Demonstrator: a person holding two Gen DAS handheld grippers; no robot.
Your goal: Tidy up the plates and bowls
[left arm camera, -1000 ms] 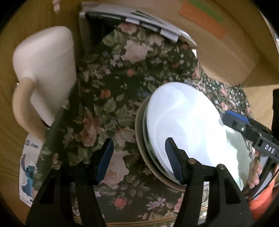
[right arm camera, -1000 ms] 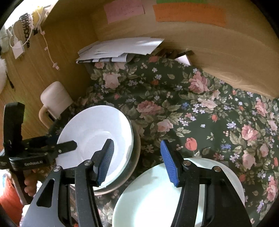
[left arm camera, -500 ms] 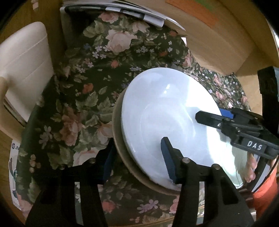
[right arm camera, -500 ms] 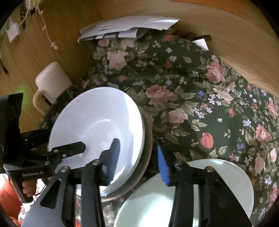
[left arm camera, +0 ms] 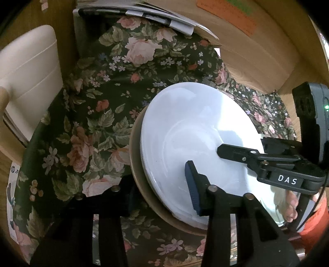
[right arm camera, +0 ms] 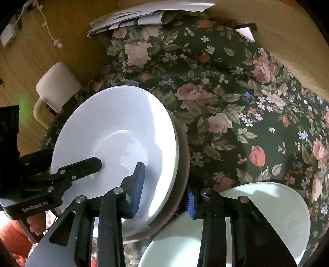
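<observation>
A white bowl (left arm camera: 195, 127) (right arm camera: 115, 123) sits on top of a tan plate (left arm camera: 135, 164) (right arm camera: 183, 147) on a floral tablecloth (left arm camera: 102, 102). My left gripper (left arm camera: 160, 184) straddles the stack's near-left rim, its right pad inside the bowl and its left finger outside, in shadow. Its jaws are closing with a gap still showing. My right gripper (right arm camera: 164, 180) straddles the opposite rim, one pad against the bowl's inner wall and the other under the tan plate's edge. Those jaws are closing and pressing on the stack. A pale green plate (right arm camera: 246, 215) lies under the right gripper.
A cream chair (left arm camera: 28, 82) (right arm camera: 57, 86) stands at the table's left edge. A pile of papers (left arm camera: 144, 14) (right arm camera: 144, 12) lies at the far end. A wooden panel (left arm camera: 246, 51) runs along the far right. A hand (left arm camera: 287, 205) holds the right gripper.
Both grippers have moved in over the stack's rim from opposite sides and their jaws have narrowed. The right gripper has sunk closer to the dishes.
</observation>
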